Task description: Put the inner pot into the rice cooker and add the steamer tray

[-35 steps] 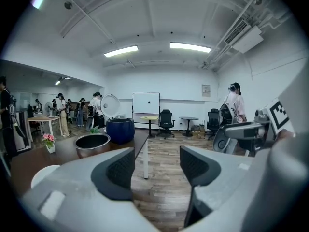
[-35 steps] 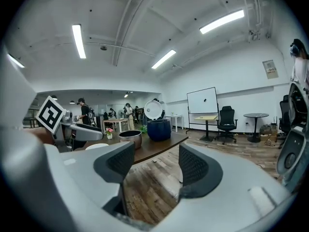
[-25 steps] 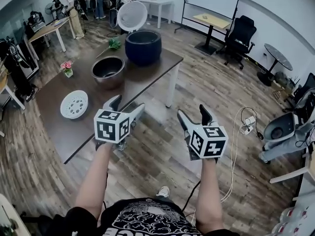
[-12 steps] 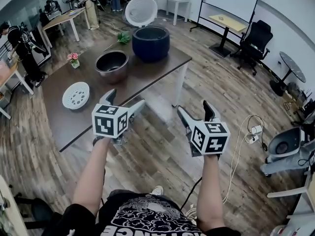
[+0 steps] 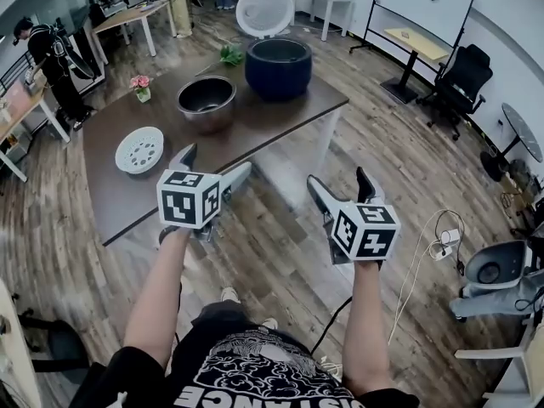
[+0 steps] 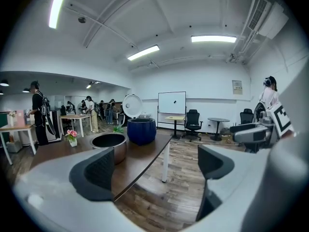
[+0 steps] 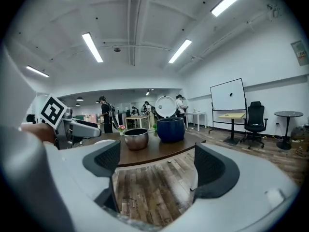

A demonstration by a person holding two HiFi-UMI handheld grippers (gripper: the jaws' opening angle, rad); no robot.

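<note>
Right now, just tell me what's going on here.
A person stands short of the table with a two-jaw tool in each hand. The left tool and the right tool are both open and empty, held in the air in front of the table. On it, the metal inner pot sits beside the blue rice cooker, whose lid stands open, and the white steamer tray lies nearer the person. Nothing has been picked up yet.

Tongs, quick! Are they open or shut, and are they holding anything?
Left tongs: open, holding nothing.
Right tongs: open, holding nothing.
</note>
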